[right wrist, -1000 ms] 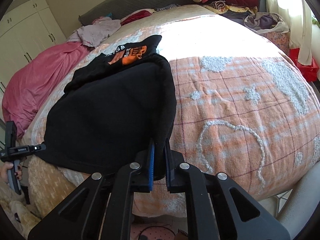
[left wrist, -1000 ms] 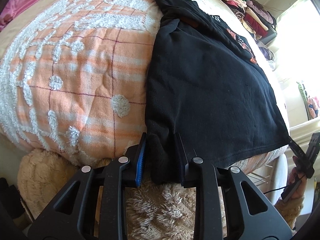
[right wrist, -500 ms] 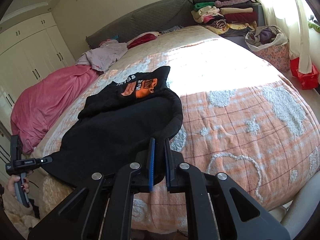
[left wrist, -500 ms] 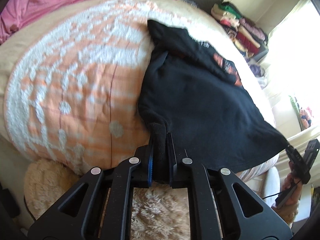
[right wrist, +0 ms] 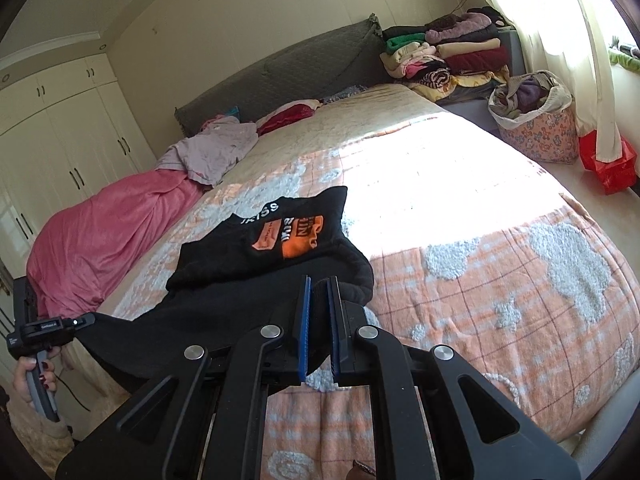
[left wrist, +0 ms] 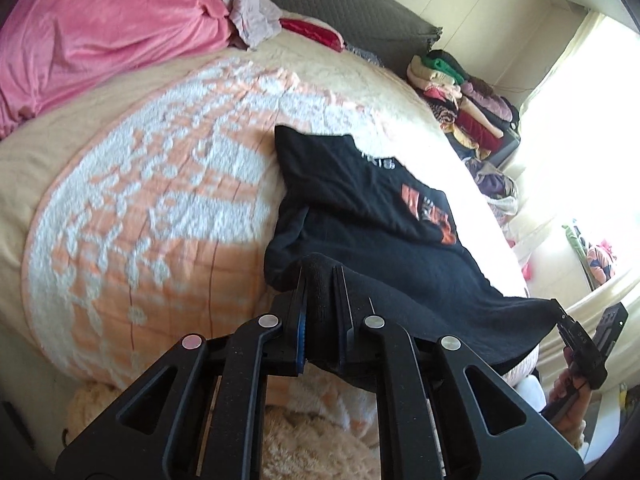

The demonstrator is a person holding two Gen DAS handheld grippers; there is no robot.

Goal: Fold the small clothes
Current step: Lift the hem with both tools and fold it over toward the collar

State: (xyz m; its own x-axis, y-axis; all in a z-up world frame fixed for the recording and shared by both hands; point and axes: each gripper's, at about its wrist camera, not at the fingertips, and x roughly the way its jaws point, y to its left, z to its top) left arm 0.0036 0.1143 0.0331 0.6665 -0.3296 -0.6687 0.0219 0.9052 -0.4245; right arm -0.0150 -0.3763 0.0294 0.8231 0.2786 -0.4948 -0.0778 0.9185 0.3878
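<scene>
A small black shirt (left wrist: pixel 384 236) with an orange print (right wrist: pixel 298 234) lies on the orange and white bedspread (left wrist: pixel 160 208). Its near hem is raised off the bed and stretched between both grippers. My left gripper (left wrist: pixel 320 276) is shut on one hem corner; the same gripper shows at the left edge of the right wrist view (right wrist: pixel 86 319), held by a hand. My right gripper (right wrist: pixel 319 282) is shut on the other hem corner, and it appears at the right edge of the left wrist view (left wrist: pixel 560 320). The far half of the black shirt (right wrist: pixel 256 240) rests on the bed.
A pink blanket (left wrist: pixel 100 32) and a lilac garment (right wrist: pixel 216 148) lie towards the grey headboard (right wrist: pixel 288 72). Stacks of folded clothes (right wrist: pixel 448 52) and a patterned basket (right wrist: pixel 540 132) stand by the window. A fluffy beige rug (left wrist: pixel 312 436) lies below the bed edge.
The left jaws closed on the hem corner. Both grippers then rose and tilted up, lifting the near hem off the bed; more of the headboard and room came into view.
</scene>
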